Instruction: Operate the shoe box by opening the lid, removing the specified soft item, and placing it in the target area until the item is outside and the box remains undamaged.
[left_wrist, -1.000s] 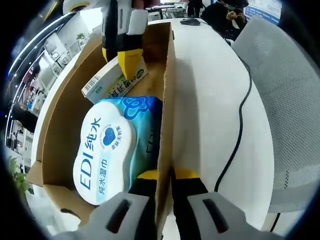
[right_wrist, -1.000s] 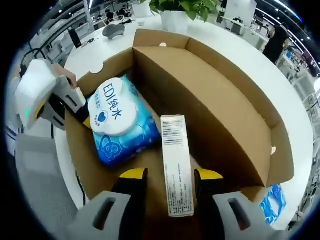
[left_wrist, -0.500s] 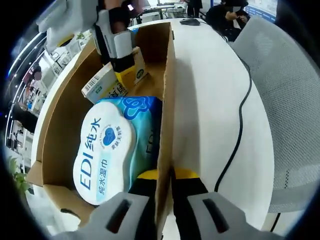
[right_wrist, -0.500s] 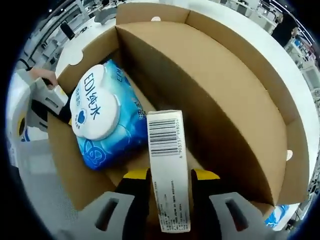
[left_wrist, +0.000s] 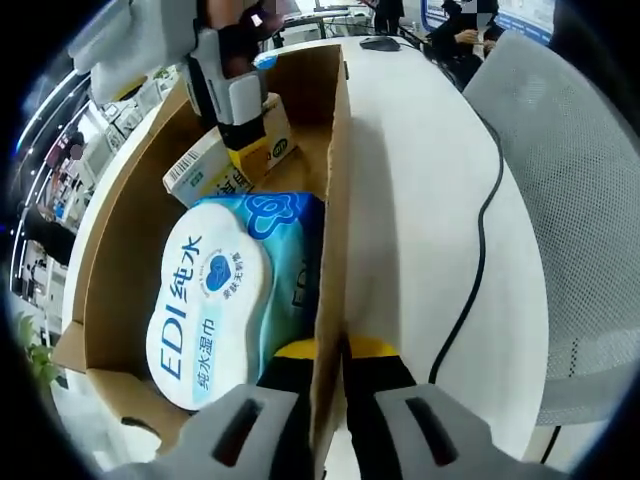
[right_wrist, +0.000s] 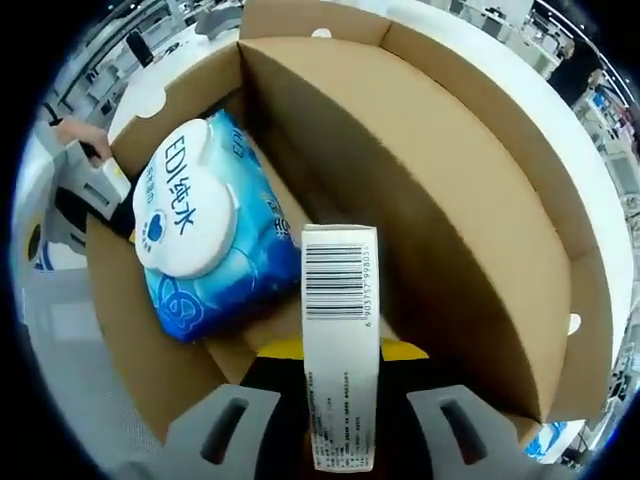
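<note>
Claw jaws of the right claw (right_wrist: 340, 350) are pinched on a narrow barcoded carton (right_wrist: 340, 330) low inside the open shoe box (right_wrist: 470, 200), beside the blue wet-wipes pack (right_wrist: 200, 240). The box wall (left_wrist: 333, 200) is clamped by the left claw (left_wrist: 338, 350) on the white table (left_wrist: 420, 200). A straight, slow lift is advised, clear of the cardboard, with the wall held steady.

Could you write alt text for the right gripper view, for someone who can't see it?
The tongs close on a narrow white barcoded carton inside an open cardboard box. A blue wet-wipes pack with a white lid lies to its left.
</note>
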